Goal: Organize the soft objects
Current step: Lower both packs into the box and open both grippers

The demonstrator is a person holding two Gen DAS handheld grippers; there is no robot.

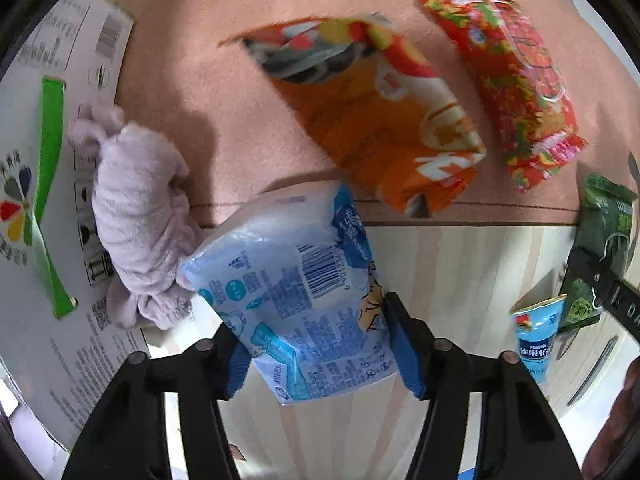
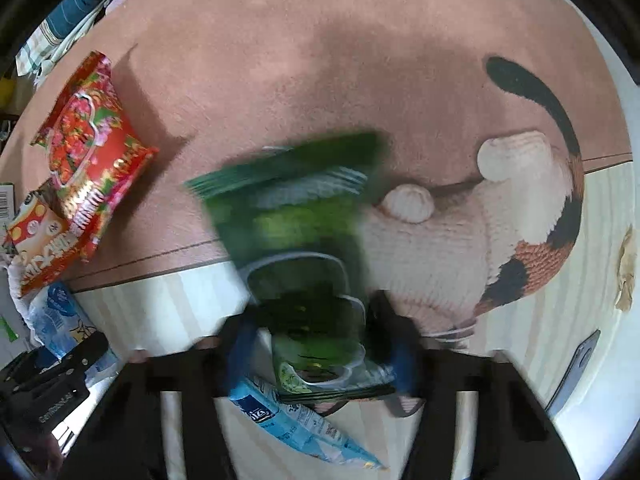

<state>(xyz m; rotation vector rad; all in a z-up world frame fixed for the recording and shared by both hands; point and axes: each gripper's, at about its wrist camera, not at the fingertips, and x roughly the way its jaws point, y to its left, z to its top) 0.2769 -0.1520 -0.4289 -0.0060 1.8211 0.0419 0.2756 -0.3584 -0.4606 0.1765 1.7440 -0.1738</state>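
My left gripper is shut on a blue and white soft pack and holds it above the floor. A lilac plush towel lies just left of it, against a white cardboard box. My right gripper is shut on a green snack bag, which is blurred by motion. An orange snack bag and a red flowered bag lie on the pink rug. A small blue sachet lies under the right gripper.
The pink rug with a calico cat pattern covers the floor ahead; pale striped flooring is nearer. The red bag and orange bag show at the left of the right wrist view. Clutter sits at the far top left.
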